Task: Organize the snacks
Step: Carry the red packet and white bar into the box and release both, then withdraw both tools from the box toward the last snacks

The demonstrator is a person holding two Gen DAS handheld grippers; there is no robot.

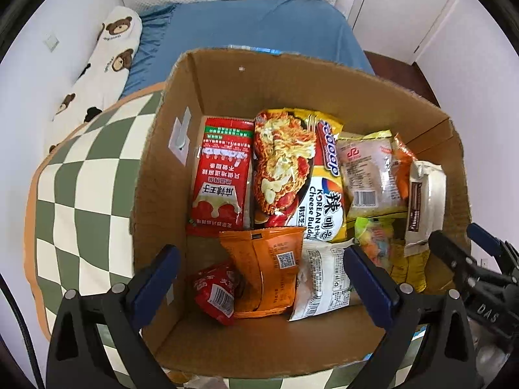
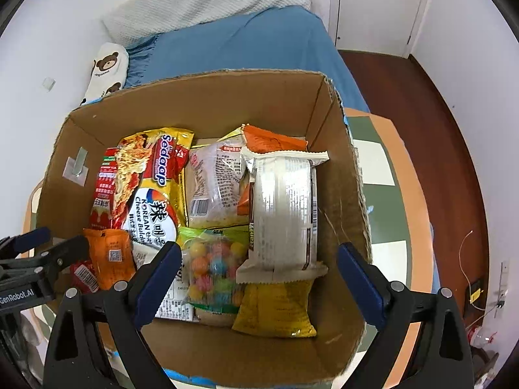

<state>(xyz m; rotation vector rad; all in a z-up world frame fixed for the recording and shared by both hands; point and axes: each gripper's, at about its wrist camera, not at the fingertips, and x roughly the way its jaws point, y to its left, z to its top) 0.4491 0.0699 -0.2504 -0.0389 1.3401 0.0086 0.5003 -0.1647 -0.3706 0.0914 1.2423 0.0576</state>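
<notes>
Nearest the cameras, the left claw (image 1: pixel 262 278) and the right claw (image 2: pixel 259 275) both hang released over the open brown cardboard box (image 1: pixel 292 74), blue-padded fingers spread wide and grasping nothing. Directly below the left one lie a small crumpled red packet (image 1: pixel 215 291), an orange foil pouch (image 1: pixel 264 269) and a white printed wrapper (image 1: pixel 324 283). Under the right sit a clear bag of coloured candy balls (image 2: pixel 212 267), a yellow pouch (image 2: pixel 275 309) and a silver-white wrapped round pack (image 2: pixel 282 207). Farther in stand a yellow Sedaap noodle packet (image 1: pixel 292 168) and a red carton-like pack (image 1: pixel 223 175), possibly leaning on the wall. The box rests on a green-and-cream checkered cushion (image 1: pixel 78 175), beyond which stretches a blue-sheeted bed (image 1: pixel 259 29).
</notes>
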